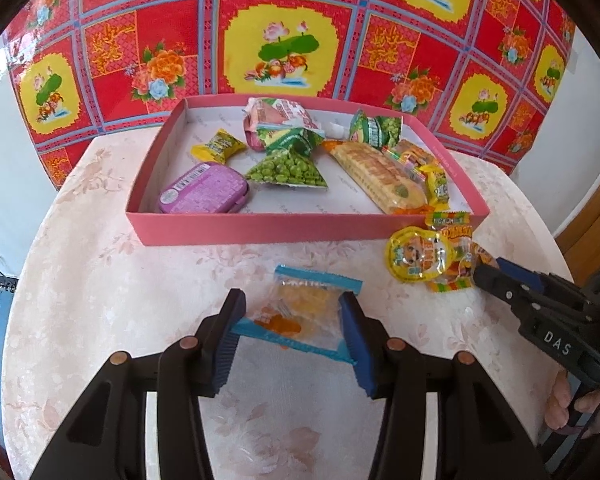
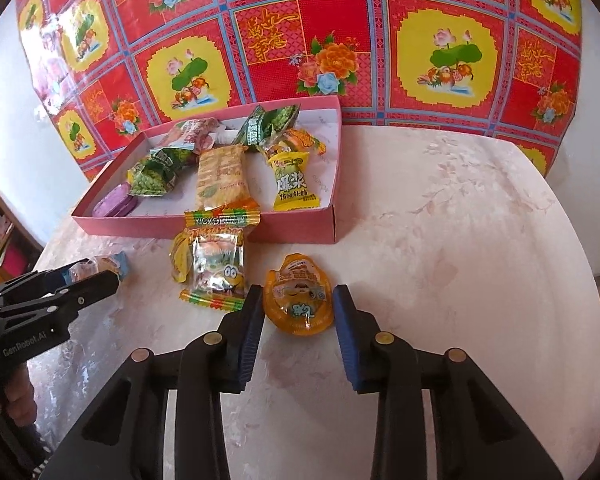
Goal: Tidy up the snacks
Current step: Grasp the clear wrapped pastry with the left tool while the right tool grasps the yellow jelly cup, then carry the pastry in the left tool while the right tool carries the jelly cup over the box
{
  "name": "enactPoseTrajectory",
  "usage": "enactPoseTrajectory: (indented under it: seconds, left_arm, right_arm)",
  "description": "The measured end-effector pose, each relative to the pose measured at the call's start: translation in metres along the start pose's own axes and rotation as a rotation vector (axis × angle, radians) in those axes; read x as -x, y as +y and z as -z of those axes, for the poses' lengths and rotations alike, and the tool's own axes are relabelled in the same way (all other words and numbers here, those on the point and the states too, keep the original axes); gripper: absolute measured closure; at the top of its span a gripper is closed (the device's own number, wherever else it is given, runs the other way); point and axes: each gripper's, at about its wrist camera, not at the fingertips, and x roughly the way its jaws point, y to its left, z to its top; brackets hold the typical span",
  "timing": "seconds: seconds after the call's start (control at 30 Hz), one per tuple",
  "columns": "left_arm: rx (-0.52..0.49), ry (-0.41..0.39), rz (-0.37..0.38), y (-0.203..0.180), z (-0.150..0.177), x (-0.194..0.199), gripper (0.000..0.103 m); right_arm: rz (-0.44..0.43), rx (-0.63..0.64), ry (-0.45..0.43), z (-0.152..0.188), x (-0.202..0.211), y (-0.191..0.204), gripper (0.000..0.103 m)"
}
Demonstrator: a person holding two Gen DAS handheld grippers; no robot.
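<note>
A clear candy packet with blue ends (image 1: 300,308) lies on the pale floral table, and my left gripper (image 1: 292,312) is shut on it, both blue pads pressing its sides. An orange jelly cup (image 2: 298,304) sits on the table with my right gripper (image 2: 298,308) shut on it, a pad against each side. The pink box (image 1: 300,228) behind holds several snacks: green pea bags (image 1: 288,168), a long biscuit pack (image 1: 380,176), a purple tin (image 1: 204,194) and yellow candies (image 1: 216,146). A minion candy packet (image 2: 216,268) and a yellow jelly cup (image 1: 418,258) lie before the box's front wall.
A red and yellow floral cloth (image 1: 280,48) hangs behind the table. The table's round edge (image 2: 580,260) falls away on the right. A person's hand (image 1: 560,404) holds the right gripper's handle. Bare tabletop (image 2: 460,220) spreads to the right of the box.
</note>
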Motion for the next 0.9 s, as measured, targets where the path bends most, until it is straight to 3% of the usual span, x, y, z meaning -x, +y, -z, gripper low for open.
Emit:
enactPoseTrajectory:
  seconds: [0.5,0.9]
  left_arm:
    - [0.025,-0.076,0.003,0.01,-0.015,0.025,0.052]
    - [-0.001,-0.146,0.009,0.002,-0.053,0.045,0.052]
  right_arm:
    - [-0.022,-0.011,-0.06,-0.012,0.029,0.003,0.068]
    - [-0.061,-0.008,-0.109,-0.043,0.045,0.012,0.068]
